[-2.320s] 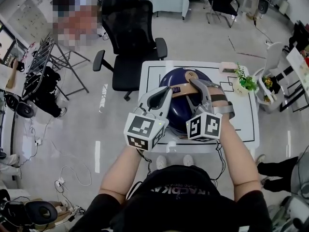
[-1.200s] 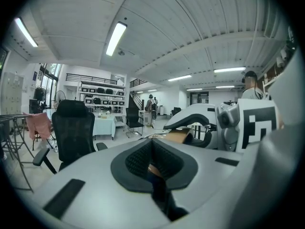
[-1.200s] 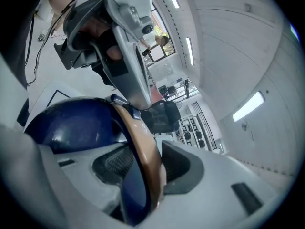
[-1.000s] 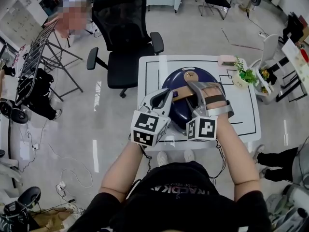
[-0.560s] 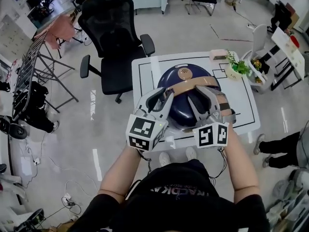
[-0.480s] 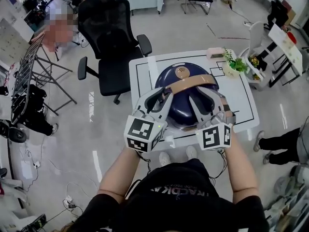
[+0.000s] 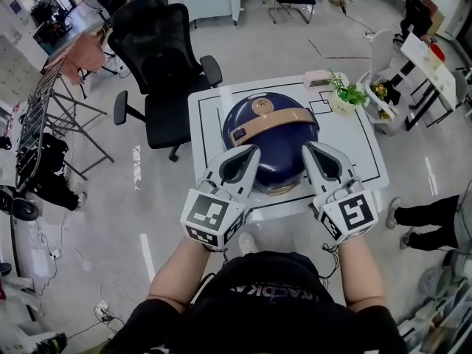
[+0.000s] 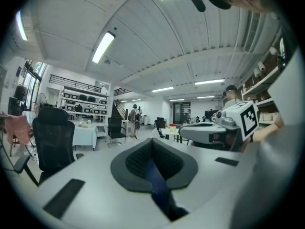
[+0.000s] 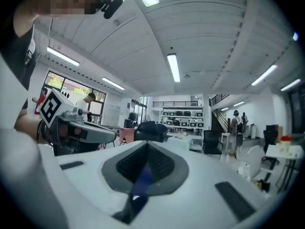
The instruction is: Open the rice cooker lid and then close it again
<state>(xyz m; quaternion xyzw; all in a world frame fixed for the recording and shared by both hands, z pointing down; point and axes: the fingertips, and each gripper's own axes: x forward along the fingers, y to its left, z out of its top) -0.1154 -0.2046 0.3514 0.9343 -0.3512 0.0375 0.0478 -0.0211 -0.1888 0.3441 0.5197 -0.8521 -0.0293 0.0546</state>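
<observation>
Over the near edge of the white table (image 7: 359, 147), both forearms reach forward, holding the left gripper (image 7: 249, 152) and right gripper (image 7: 310, 149) level, flanking the lid-down navy rice cooker (image 7: 269, 131) centred on it, jaws just closed together, empty.

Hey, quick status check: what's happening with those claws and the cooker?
Both shut, empty: left gripper, right gripper. Closed: rice cooker lid. Nothing blocking.
</observation>
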